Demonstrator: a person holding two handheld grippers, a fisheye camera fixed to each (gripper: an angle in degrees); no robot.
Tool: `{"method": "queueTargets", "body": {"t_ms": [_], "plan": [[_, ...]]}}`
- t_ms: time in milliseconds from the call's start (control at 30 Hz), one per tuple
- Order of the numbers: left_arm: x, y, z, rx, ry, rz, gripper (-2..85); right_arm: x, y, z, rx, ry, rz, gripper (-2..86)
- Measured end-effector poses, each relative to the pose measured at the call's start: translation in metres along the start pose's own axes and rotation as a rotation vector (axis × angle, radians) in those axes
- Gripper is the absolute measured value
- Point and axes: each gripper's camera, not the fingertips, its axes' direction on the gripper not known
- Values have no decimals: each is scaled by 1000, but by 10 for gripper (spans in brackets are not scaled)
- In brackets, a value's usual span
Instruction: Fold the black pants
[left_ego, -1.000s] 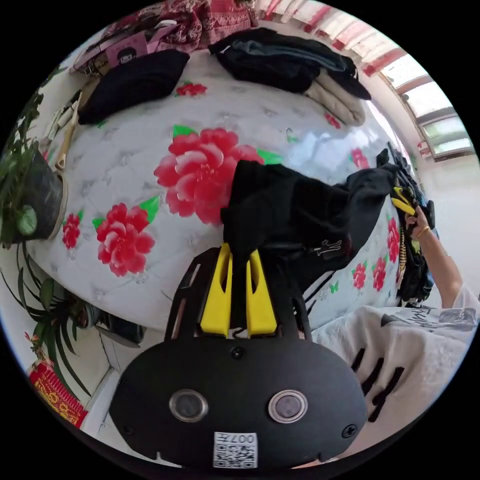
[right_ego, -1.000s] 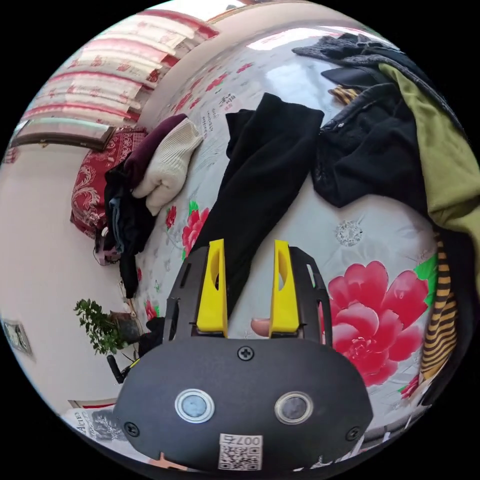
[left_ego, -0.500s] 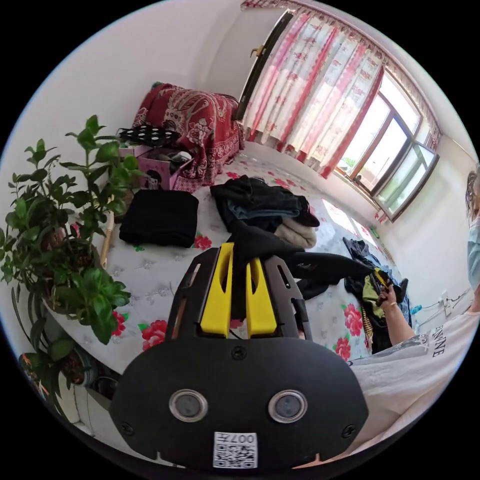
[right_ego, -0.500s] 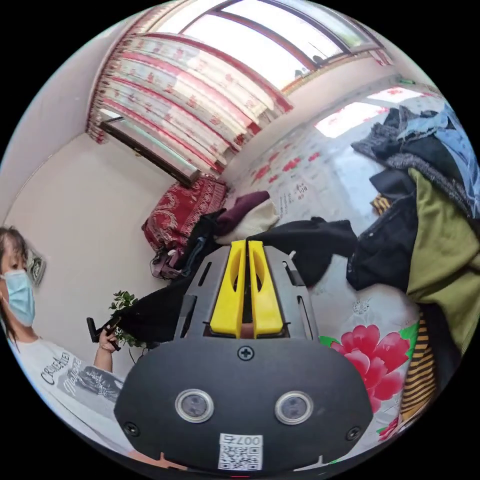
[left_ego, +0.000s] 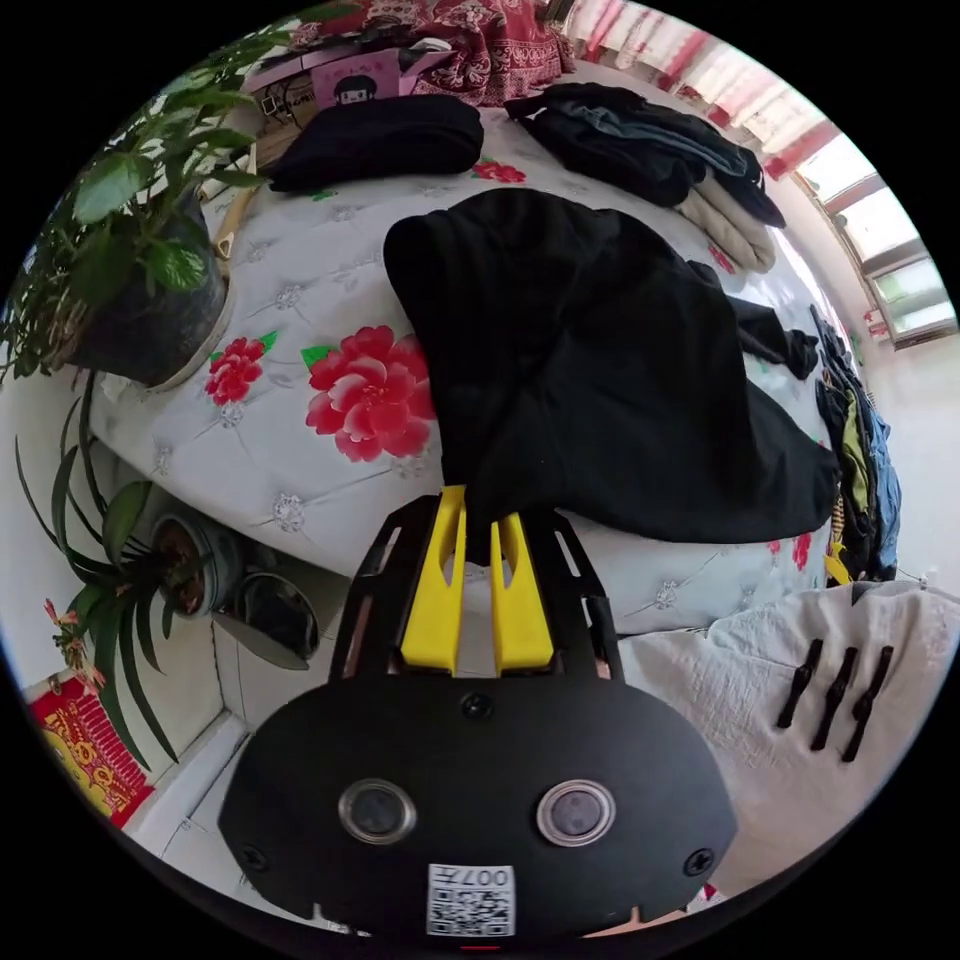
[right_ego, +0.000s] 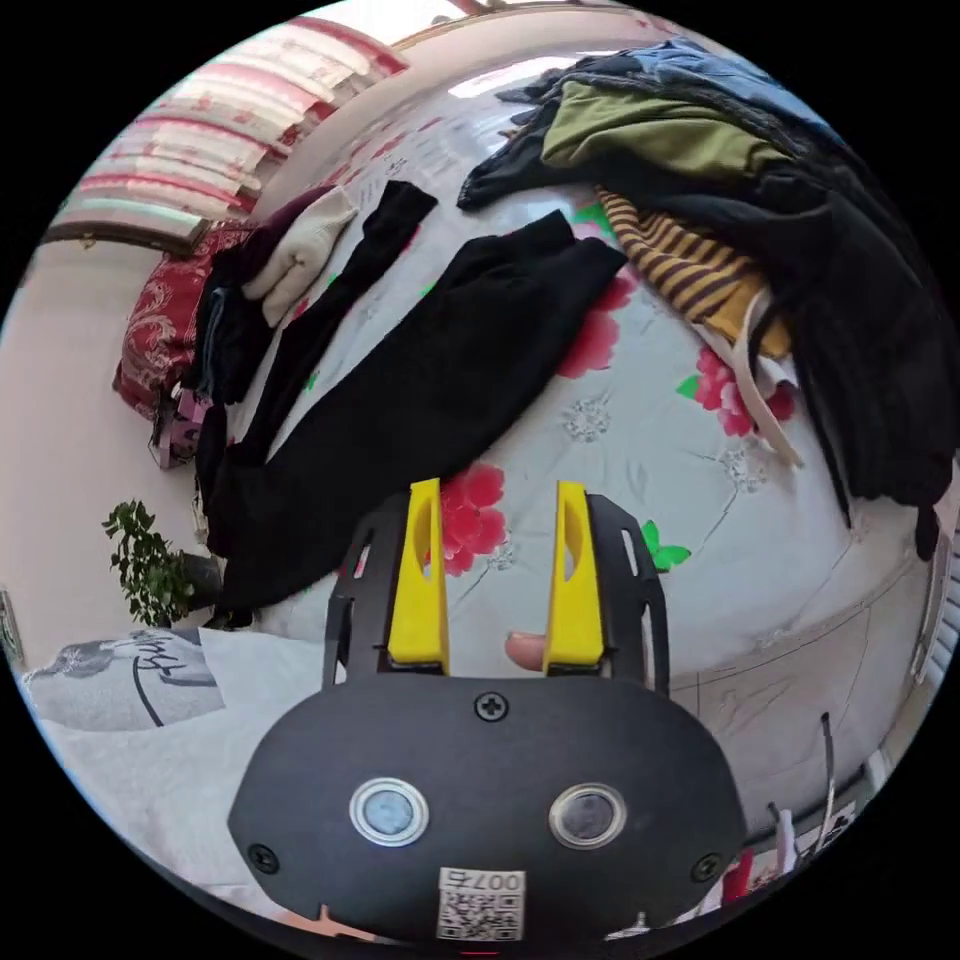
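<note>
Black pants (left_ego: 600, 380) are pinched at one end between the closed jaws of the left gripper (left_ego: 478, 530), spreading toward upper right across the floral bed (left_ego: 290, 400). The right gripper (right_ego: 495, 540), wide open, holds nothing; the free edge should be gripped and pulled flat.

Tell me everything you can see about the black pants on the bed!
The black pants look soft and matte. They lie spread, a bit rumpled, on the flowered bed cover, with both legs stretched away in the right gripper view. The left hand-held gripper pinches one end near the bed's edge. The right hand-held gripper is open, apart from them.
</note>
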Motion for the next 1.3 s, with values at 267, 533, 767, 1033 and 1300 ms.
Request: {"method": "queueTargets", "body": {"t_ms": [267, 533, 767, 1033, 1300], "plan": [[19, -7, -37, 58, -58, 68, 21, 23, -43, 11, 158, -111, 163, 91], [32, 0, -55, 50, -86, 77, 16, -20, -62, 39, 70, -45, 59, 14], [46, 27, -54, -29, -114, 208, 36, -45, 8, -46, 160, 229, -214, 8], [40, 57, -60, -77, -103, 77, 75, -52, 37, -30, 148, 327, -98, 66], [90, -64, -84, 48, -147, 247, 101, -222, -96, 69, 48, 112, -472, 98]]}}
